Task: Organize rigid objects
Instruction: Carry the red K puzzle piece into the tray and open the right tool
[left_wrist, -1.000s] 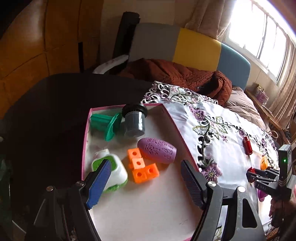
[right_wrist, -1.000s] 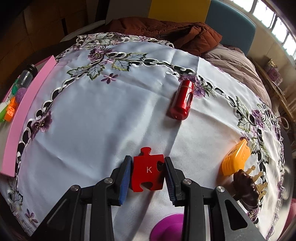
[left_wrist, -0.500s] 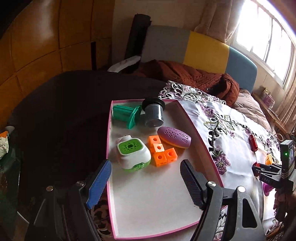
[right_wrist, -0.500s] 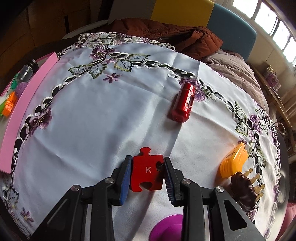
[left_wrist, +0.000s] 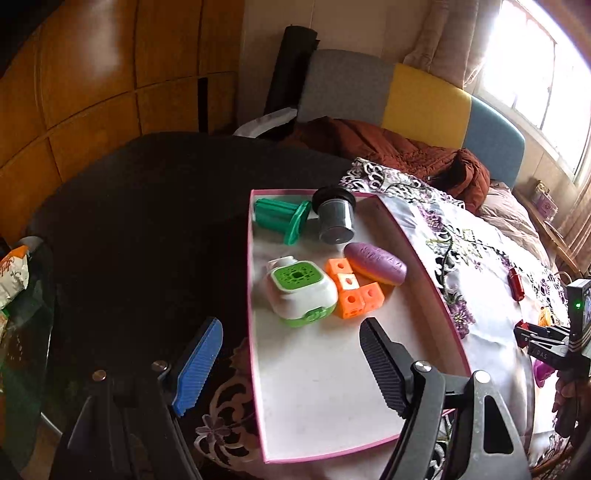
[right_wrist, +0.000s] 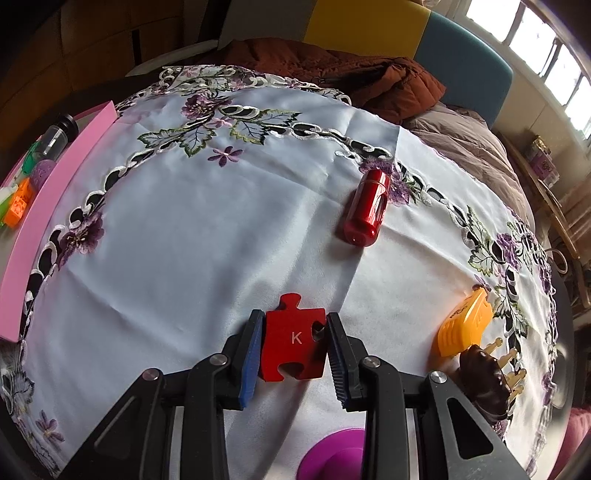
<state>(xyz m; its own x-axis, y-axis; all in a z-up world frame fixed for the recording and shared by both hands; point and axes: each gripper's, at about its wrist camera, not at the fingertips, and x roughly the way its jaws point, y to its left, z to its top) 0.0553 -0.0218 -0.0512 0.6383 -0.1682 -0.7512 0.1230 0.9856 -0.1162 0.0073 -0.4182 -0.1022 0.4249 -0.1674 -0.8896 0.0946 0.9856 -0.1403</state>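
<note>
A red puzzle piece (right_wrist: 293, 338) marked K is clamped between the fingers of the right hand-held gripper (right_wrist: 291, 349), above the embroidered cloth (right_wrist: 207, 236) on the tabletop. A red cylinder (right_wrist: 366, 208) and an orange comb-like piece (right_wrist: 464, 323) are seen lying on the cloth, well apart. The left hand-held gripper (left_wrist: 291, 363) is held wide and empty over the near end of the pink-rimmed tray (left_wrist: 317, 384), in which a green-and-white device (left_wrist: 300, 291), orange cubes (left_wrist: 351, 290), a purple oval (left_wrist: 375, 263), a dark jar (left_wrist: 335, 218) and a green piece (left_wrist: 282, 218) are gathered.
</note>
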